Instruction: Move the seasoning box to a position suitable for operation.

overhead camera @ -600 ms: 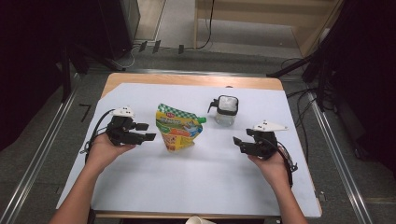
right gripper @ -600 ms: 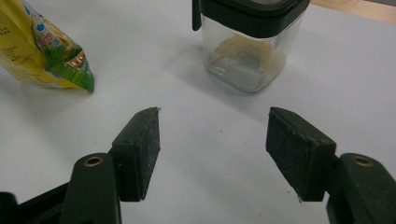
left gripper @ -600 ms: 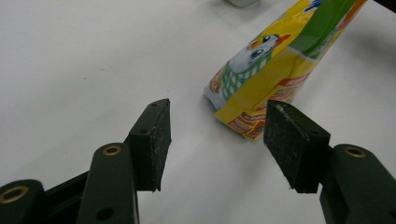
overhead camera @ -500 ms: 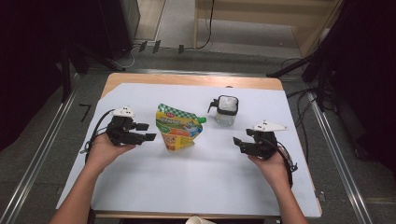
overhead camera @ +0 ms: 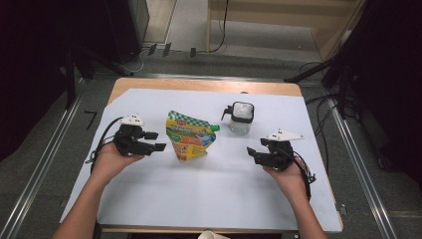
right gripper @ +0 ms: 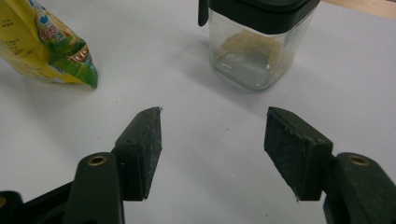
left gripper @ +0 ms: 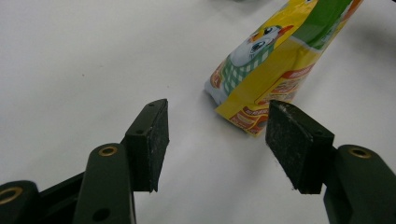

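High view: left gripper (overhead camera: 155,141) and right gripper (overhead camera: 253,152) both hover with jaws apart and empty, either side of the yellow-green snack pouch (overhead camera: 190,141) and the clear jar (overhead camera: 241,118) with black lid, on the white sheet (overhead camera: 199,199). Judged step: approach, nothing grasped yet. Next calls for closing the left on the pouch's near edge and steadying the jar with the right

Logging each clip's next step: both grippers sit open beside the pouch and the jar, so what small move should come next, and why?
Probably the left gripper should ease forward onto the pouch: its jaws stand open, empty, and already aimed at the pouch's lower corner. The right gripper is open too, short of the jar.
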Demonstrator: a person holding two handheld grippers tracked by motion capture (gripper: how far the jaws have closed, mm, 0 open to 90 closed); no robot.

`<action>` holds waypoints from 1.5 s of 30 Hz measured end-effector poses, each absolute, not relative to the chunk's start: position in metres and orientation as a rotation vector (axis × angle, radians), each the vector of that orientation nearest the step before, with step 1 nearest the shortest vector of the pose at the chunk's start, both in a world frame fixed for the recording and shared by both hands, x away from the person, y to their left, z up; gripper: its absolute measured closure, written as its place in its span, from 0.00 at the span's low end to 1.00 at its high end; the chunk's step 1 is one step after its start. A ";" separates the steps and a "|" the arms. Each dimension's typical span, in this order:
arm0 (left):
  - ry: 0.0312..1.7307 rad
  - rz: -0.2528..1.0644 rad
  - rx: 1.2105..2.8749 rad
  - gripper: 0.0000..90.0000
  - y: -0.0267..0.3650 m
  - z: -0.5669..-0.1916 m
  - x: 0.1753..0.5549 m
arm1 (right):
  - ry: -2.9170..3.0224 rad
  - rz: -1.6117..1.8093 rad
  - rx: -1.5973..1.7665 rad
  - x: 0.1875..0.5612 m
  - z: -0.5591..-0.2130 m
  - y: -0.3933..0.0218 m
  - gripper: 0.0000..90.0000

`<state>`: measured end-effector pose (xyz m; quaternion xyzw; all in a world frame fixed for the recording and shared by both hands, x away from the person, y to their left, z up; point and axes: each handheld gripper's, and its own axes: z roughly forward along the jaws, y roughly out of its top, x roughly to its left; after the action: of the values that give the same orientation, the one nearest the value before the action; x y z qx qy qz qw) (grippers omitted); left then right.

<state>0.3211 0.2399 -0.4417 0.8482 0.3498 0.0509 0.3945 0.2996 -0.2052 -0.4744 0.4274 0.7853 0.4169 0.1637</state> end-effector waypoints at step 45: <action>0.852 0.074 2.151 0.45 0.235 -0.444 0.322 | 2.181 1.194 1.317 0.316 -0.473 -0.188 0.35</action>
<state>0.3224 0.2351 -0.4443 0.8509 0.3370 0.0294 0.4018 0.3157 -0.1877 -0.4728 0.4617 0.7648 0.4186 0.1634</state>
